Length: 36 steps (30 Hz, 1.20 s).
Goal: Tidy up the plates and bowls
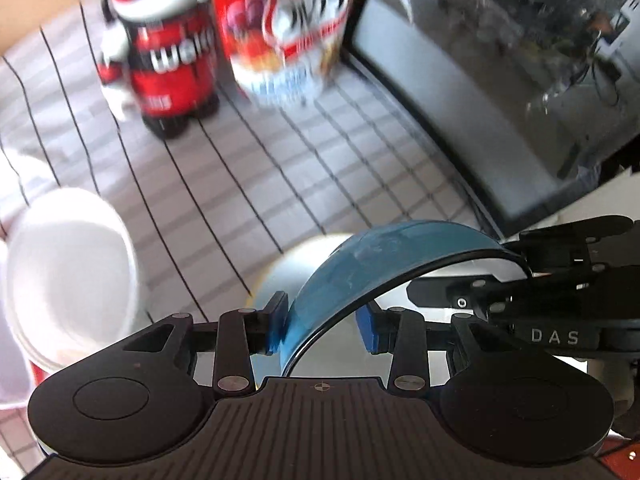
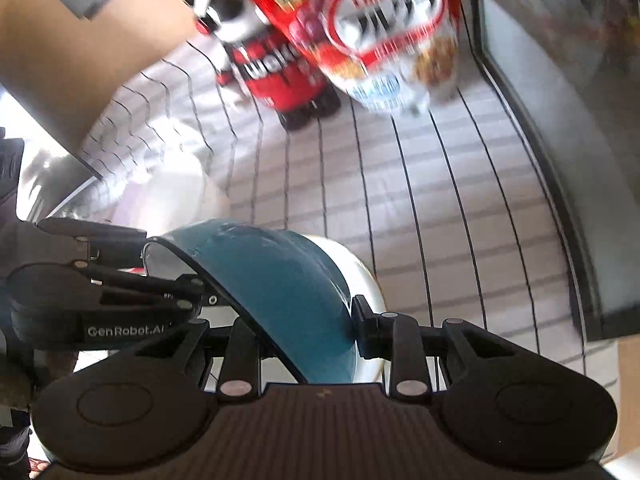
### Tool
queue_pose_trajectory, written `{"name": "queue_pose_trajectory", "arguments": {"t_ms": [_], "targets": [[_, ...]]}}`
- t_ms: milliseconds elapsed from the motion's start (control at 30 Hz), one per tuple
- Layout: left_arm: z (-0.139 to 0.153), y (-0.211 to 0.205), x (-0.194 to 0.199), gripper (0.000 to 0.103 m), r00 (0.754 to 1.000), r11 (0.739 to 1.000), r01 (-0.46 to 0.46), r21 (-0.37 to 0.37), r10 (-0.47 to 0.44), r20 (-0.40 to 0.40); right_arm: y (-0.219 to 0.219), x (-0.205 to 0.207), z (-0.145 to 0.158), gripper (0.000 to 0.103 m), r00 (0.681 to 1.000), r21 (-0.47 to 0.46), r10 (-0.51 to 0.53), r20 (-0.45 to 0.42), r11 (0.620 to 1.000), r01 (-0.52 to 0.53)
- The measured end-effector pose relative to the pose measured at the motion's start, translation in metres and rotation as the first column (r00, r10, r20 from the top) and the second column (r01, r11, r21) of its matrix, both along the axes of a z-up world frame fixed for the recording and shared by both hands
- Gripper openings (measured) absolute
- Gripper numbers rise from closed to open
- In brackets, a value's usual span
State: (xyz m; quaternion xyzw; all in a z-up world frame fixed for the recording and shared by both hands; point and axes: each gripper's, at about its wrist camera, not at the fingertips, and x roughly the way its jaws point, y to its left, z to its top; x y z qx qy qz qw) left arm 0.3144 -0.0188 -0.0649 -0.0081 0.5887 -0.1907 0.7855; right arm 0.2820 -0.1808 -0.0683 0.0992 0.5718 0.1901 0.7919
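A blue bowl [image 1: 360,272] with a dark rim is held tilted above the striped cloth, between both grippers. My left gripper [image 1: 322,326] stands around its rim on one side; its blue pads sit a little apart from the wall on the right. My right gripper [image 2: 296,328] grips the opposite rim of the blue bowl [image 2: 280,280]. The right gripper also shows in the left wrist view [image 1: 532,272]. A white bowl [image 1: 72,272] stands at the left on the cloth. Another white dish [image 2: 364,280] lies under the blue bowl.
A red cereal box [image 1: 288,20] and a red-and-black toy figure [image 1: 160,60] stand at the back of the striped cloth [image 1: 240,180]. A dark glass-fronted appliance [image 1: 500,80] lies to the right. A brown cardboard surface [image 2: 60,60] is at the left.
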Motion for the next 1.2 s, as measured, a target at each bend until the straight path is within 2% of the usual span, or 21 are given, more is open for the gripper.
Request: {"name": "queue_pose_trajectory", "arguments": {"t_ms": [233, 367, 467, 567, 667, 733, 767, 800, 833, 867, 900, 1000, 1200], "targets": [[-0.029, 0.011, -0.003, 0.030, 0.999, 1.000, -0.010, -0.017, 0.009, -0.043, -0.003, -0.001, -0.028, 0.025, 0.999, 0.013, -0.006, -0.040, 1.000, 0.007], [-0.033, 0.018, -0.007, 0.027, 0.999, 0.999, -0.027, 0.037, 0.026, 0.019, -0.004, 0.004, -0.024, 0.025, 0.999, -0.020, -0.010, 0.031, 1.000, 0.011], [-0.027, 0.024, -0.011, 0.026, 0.998, 0.999, -0.042, 0.011, 0.041, 0.051, -0.003, 0.008, -0.023, 0.023, 0.999, -0.030, -0.003, 0.053, 1.000, 0.005], [-0.020, 0.022, -0.016, 0.026, 0.993, 0.998, -0.039, 0.039, 0.034, 0.110, -0.001, 0.011, -0.026, 0.023, 0.998, -0.031, 0.005, 0.059, 1.000, -0.003], [-0.015, 0.018, -0.018, 0.026, 0.991, 0.998, -0.028, 0.058, 0.020, 0.134, 0.005, 0.009, -0.027, 0.023, 0.994, -0.088, 0.023, 0.105, 0.996, -0.014], [-0.012, 0.016, -0.022, 0.026, 0.986, 0.996, -0.018, 0.086, 0.004, 0.165, 0.008, 0.005, -0.027, 0.026, 0.989, -0.133, 0.040, 0.141, 0.991, -0.021], [-0.012, 0.015, -0.023, 0.026, 0.984, 0.995, -0.015, 0.100, -0.003, 0.178, 0.006, 0.004, -0.027, 0.030, 0.989, -0.131, 0.037, 0.141, 0.991, -0.019], [-0.012, 0.015, -0.025, 0.027, 0.982, 0.994, -0.014, 0.112, -0.008, 0.189, 0.004, 0.004, -0.028, 0.035, 0.991, -0.121, 0.029, 0.128, 0.993, -0.013], [-0.013, 0.017, -0.026, 0.027, 0.981, 0.992, -0.019, 0.122, -0.005, 0.193, 0.001, 0.004, -0.028, 0.048, 0.993, -0.106, 0.017, 0.117, 0.994, -0.005], [-0.015, 0.020, -0.026, 0.027, 0.982, 0.992, -0.030, 0.121, 0.007, 0.187, -0.002, 0.004, -0.029, 0.057, 0.994, -0.091, 0.001, 0.109, 0.996, 0.009], [-0.019, 0.024, -0.025, 0.027, 0.985, 0.993, -0.045, 0.113, 0.024, 0.173, -0.006, 0.003, -0.030, 0.059, 0.995, -0.076, -0.020, 0.100, 0.997, 0.028], [-0.030, 0.034, -0.024, 0.031, 0.990, 0.994, -0.083, 0.073, 0.074, 0.117, -0.012, -0.002, -0.037, 0.059, 0.996, -0.036, -0.062, 0.060, 0.997, 0.065], [-0.057, 0.035, -0.026, 0.030, 0.994, 0.994, -0.110, 0.014, 0.110, 0.013, -0.014, -0.013, -0.070, 0.059, 0.992, 0.018, -0.113, -0.053, 0.993, 0.115]]}}
